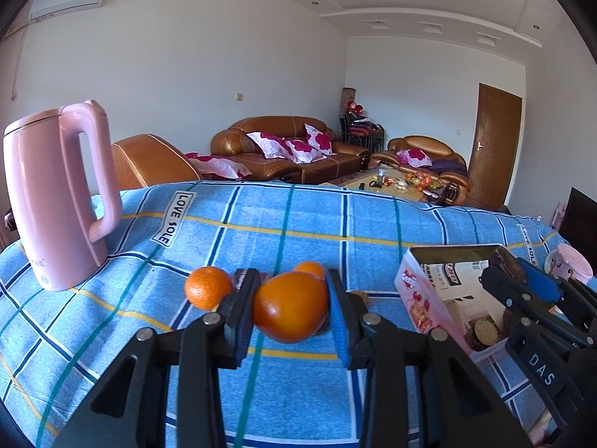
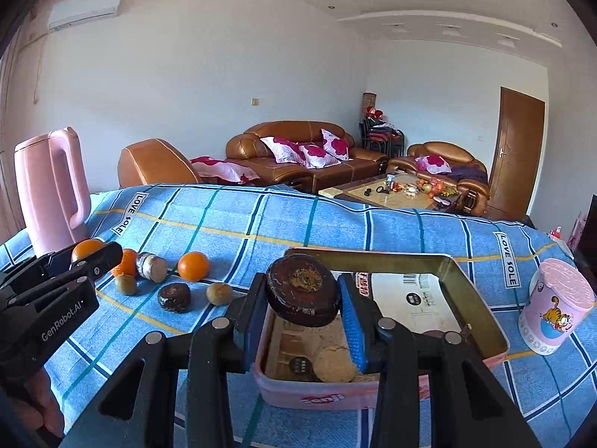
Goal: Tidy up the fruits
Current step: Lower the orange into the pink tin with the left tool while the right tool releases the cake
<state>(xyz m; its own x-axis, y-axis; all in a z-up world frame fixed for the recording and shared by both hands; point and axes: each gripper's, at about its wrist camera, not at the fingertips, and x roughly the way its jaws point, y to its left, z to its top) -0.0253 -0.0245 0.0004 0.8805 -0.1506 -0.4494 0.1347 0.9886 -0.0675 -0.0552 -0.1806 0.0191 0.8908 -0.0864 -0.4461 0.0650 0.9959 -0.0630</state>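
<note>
While your left gripper point(image 1: 291, 311) clamps an orange point(image 1: 291, 313) and your right gripper point(image 2: 302, 298) holds a dark brown fruit point(image 2: 302, 291) over the tin point(image 2: 481, 298), several fruits remain mid-table: another orange point(image 2: 193, 266), kiwis point(image 2: 219, 293).

— How is the light looking?
— Daylight is filling the room evenly, and the white wall point(image 1: 179, 74) is glowing softly, without glare.
— Any shadows?
— Soft ones are lying under the oranges point(image 2: 193, 266).
— And sharpness?
— Both views are staying crisp, though the fisheye is bending the edges and darkening the corners.
</note>
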